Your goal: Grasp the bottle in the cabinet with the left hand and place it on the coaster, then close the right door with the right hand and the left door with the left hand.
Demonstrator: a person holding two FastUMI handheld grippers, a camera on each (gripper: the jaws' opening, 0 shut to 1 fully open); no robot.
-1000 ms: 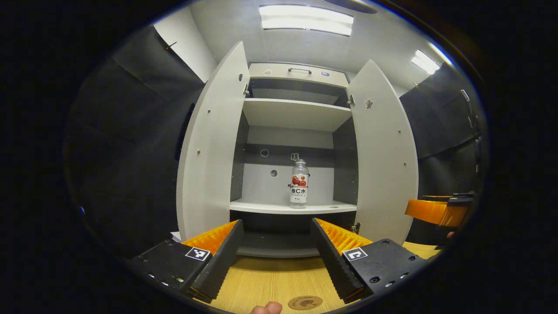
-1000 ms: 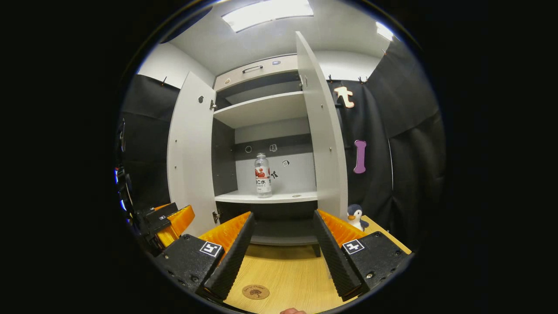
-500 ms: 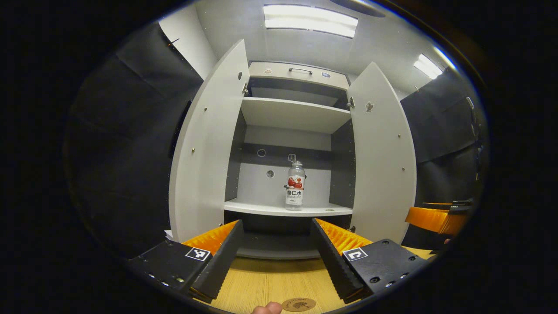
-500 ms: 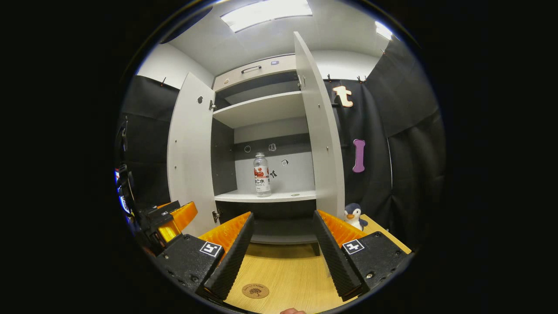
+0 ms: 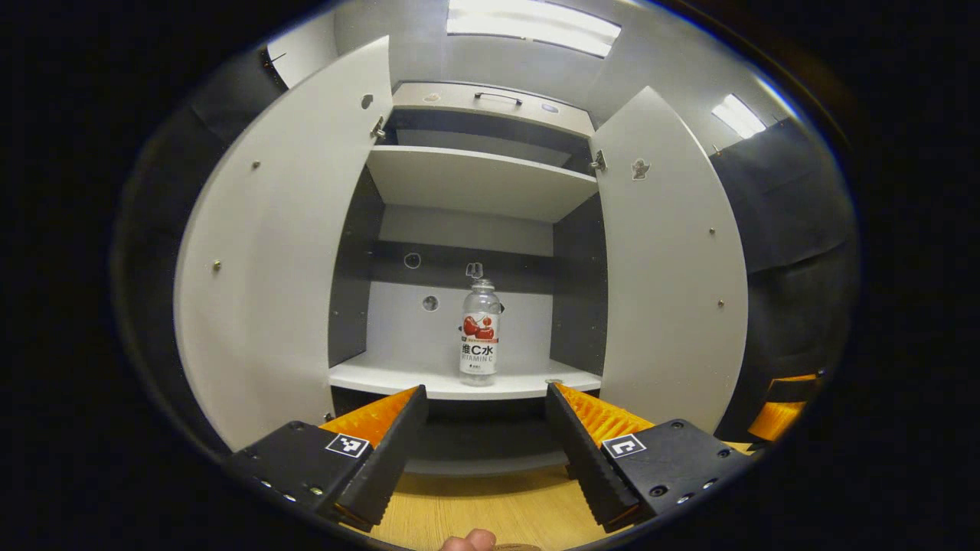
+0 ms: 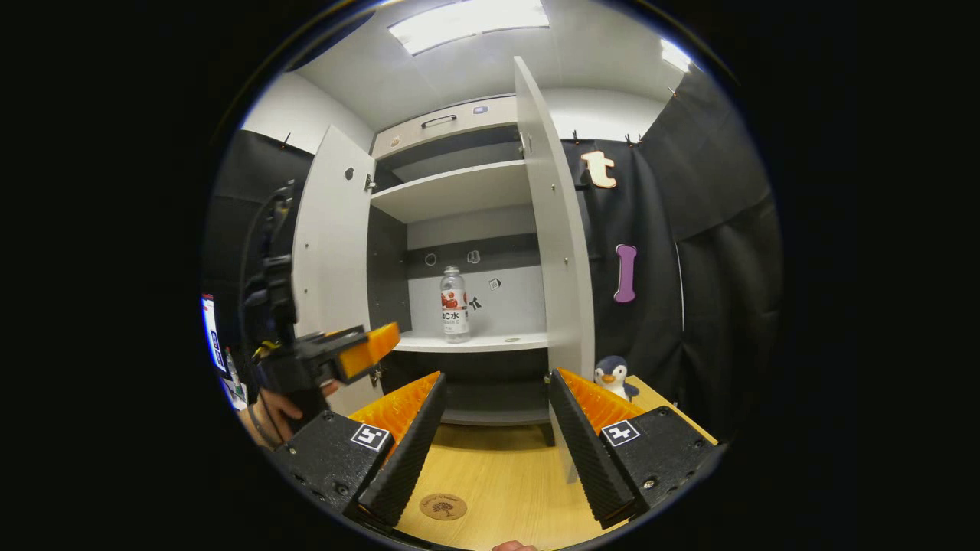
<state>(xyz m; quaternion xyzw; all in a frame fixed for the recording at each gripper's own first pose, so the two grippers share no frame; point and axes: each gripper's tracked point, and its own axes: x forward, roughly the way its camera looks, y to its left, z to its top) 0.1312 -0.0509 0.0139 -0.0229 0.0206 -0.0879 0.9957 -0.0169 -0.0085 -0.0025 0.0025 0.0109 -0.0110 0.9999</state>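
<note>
A clear bottle (image 5: pixel 479 333) with a red and white label stands upright on the cabinet's lower shelf (image 5: pixel 383 379), straight ahead of my left gripper (image 5: pixel 484 390). That gripper is open, with nothing between its fingers, and is still short of the shelf. In the right gripper view the same bottle (image 6: pixel 453 304) stands between the open left door (image 6: pixel 329 252) and right door (image 6: pixel 555 229). The left gripper (image 6: pixel 371 346) hovers before the left door, held by a hand (image 6: pixel 268 413). My right gripper (image 6: pixel 495 376) is open over the table, and the round wooden coaster (image 6: pixel 443 506) lies by its left finger.
Both white doors (image 5: pixel 260 268) (image 5: pixel 674 260) stand wide open beside the left gripper's path. An upper shelf (image 5: pixel 475 180) spans the cabinet. A penguin toy (image 6: pixel 610 375) sits on the wooden table (image 6: pixel 498 474) right of the cabinet. The other gripper (image 5: pixel 781 398) shows at far right.
The left gripper has risen and moved forward toward the cabinet, so the bottle looks larger and centred between its fingers. The right gripper has hardly moved.
</note>
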